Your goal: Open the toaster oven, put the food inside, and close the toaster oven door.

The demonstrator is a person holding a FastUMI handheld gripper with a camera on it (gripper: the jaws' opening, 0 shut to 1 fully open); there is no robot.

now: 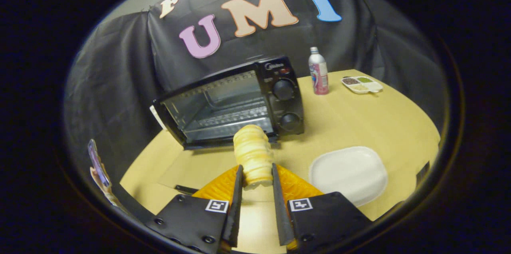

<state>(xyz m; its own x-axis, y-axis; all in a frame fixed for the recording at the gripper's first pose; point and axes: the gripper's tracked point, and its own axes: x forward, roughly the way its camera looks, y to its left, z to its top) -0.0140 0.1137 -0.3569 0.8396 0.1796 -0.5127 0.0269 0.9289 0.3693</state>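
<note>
A pale yellow ridged piece of food [251,148] stands upright between my fingers, and my gripper [257,169] is shut on its lower end. Just beyond it, on the tan table [351,122], sits the black toaster oven [239,102], angled with its front toward me. The wire rack inside shows plainly through that front. A dark strip runs along its lower edge, and I cannot tell if the door is down or up. Two knobs [284,89] sit on the oven's right panel. The food hides part of the oven's lower front.
A white empty plate [348,174] lies on the table right of my fingers. Farther back right stand a pink-and-white bottle [318,72] and a small divided dish [361,85]. At the left table edge a hand holds a phone [97,163].
</note>
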